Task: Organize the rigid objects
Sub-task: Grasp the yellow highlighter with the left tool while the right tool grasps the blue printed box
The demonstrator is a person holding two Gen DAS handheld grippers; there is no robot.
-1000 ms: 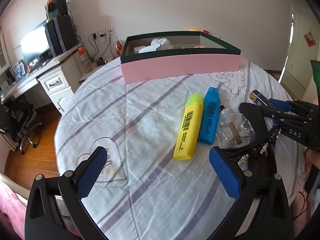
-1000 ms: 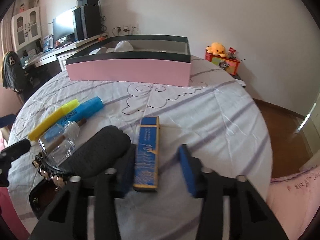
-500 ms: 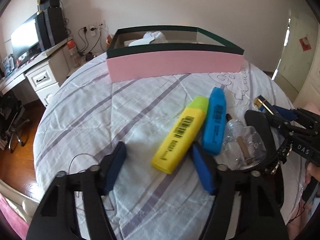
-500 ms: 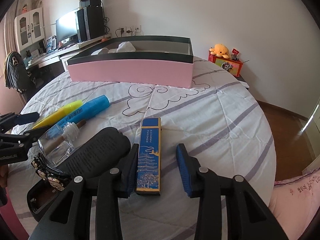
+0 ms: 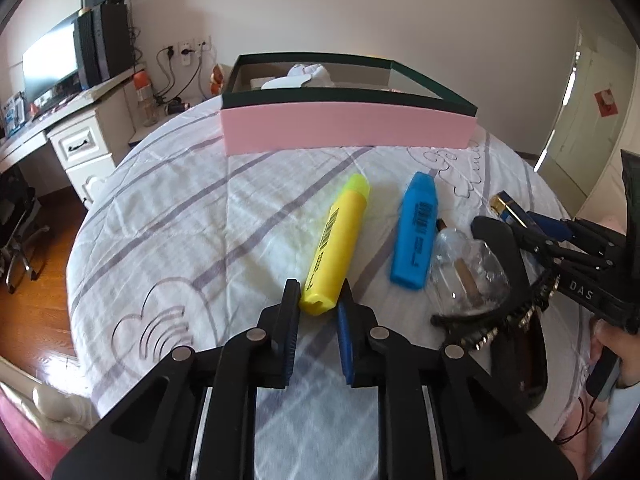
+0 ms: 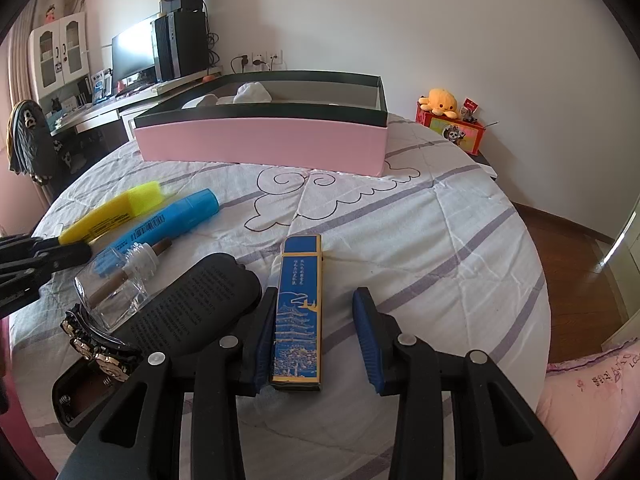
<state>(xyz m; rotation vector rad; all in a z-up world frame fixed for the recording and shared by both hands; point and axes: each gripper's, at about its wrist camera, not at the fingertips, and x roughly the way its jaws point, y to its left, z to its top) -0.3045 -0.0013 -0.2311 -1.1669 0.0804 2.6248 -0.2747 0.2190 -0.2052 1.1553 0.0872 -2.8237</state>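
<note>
Your left gripper [image 5: 318, 300] is clamped narrow on the near end of the yellow highlighter [image 5: 338, 244], mid-bed and pointing toward the far edge. The blue highlighter [image 5: 416, 236] lies just beside it, apart, with the glass bottle [image 5: 464, 272] touching its right side. Your right gripper [image 6: 316, 320] is partly open around the blue lighter [image 6: 298, 312]; only its left pad touches. The pink box [image 5: 348, 132] sits at the bed's [image 5: 168, 216] far edge.

The pink box [image 5: 348, 130] hides most of its contents behind its near wall; only white lumps [image 6: 252, 93] show above the rim, too indistinct to identify. Beside it, the black case [image 6: 188, 312] is partly covered by the right hand-held gripper [image 6: 316, 332].
</note>
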